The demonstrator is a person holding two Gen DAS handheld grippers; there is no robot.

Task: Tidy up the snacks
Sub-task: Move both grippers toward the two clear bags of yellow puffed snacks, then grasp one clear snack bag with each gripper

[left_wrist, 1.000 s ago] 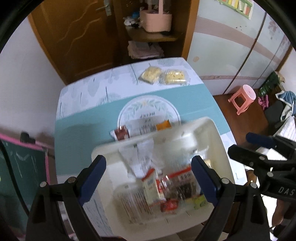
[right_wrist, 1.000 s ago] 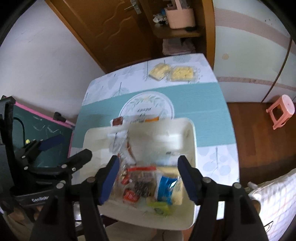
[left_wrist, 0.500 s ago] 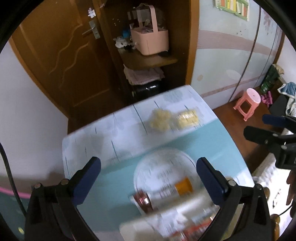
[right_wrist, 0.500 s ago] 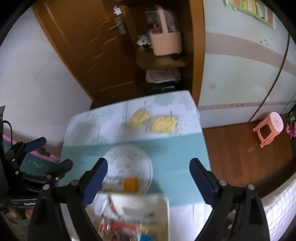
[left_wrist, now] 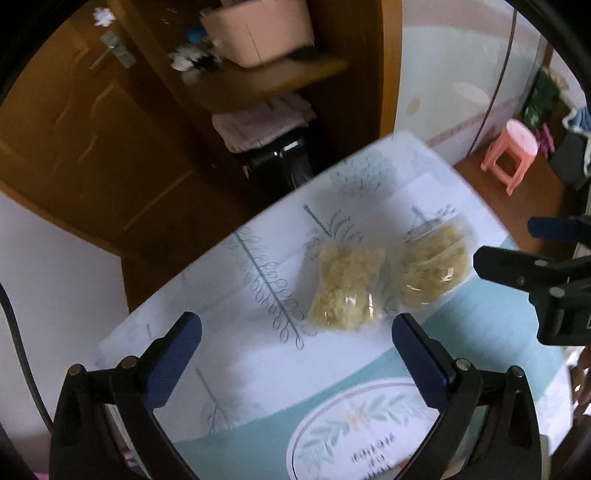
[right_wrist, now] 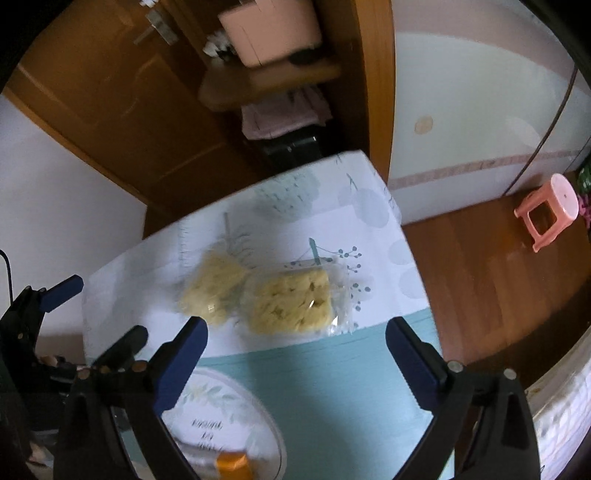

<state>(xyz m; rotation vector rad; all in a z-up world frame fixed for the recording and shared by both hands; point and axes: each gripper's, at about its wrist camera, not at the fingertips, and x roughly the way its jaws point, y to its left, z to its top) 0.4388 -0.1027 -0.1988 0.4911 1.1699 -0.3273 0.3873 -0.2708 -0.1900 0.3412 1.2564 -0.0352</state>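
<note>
Two clear bags of yellow snack lie side by side at the far end of the table. The left bag (left_wrist: pixel 345 291) (right_wrist: pixel 212 290) sits just beyond my left gripper (left_wrist: pixel 295 341), which is open and empty. The right bag (left_wrist: pixel 432 267) (right_wrist: pixel 291 301) lies just beyond my right gripper (right_wrist: pixel 295 349), also open and empty. An orange packet (right_wrist: pixel 231 463) shows at the bottom edge of the right wrist view. The right gripper also shows in the left wrist view (left_wrist: pixel 517 251), and the left gripper in the right wrist view (right_wrist: pixel 99 321).
The table (left_wrist: pixel 236 350) has a white and teal cloth with a round leaf emblem (left_wrist: pixel 354 435). Behind it stand a wooden door (left_wrist: pixel 74 140) and a shelf with a pink basket (left_wrist: pixel 255 29). A pink stool (right_wrist: pixel 546 210) stands on the floor at the right.
Both grippers moved forward over the table from above the white snack tray to the far end. The tray has dropped out of view and the two yellow bags are now close.
</note>
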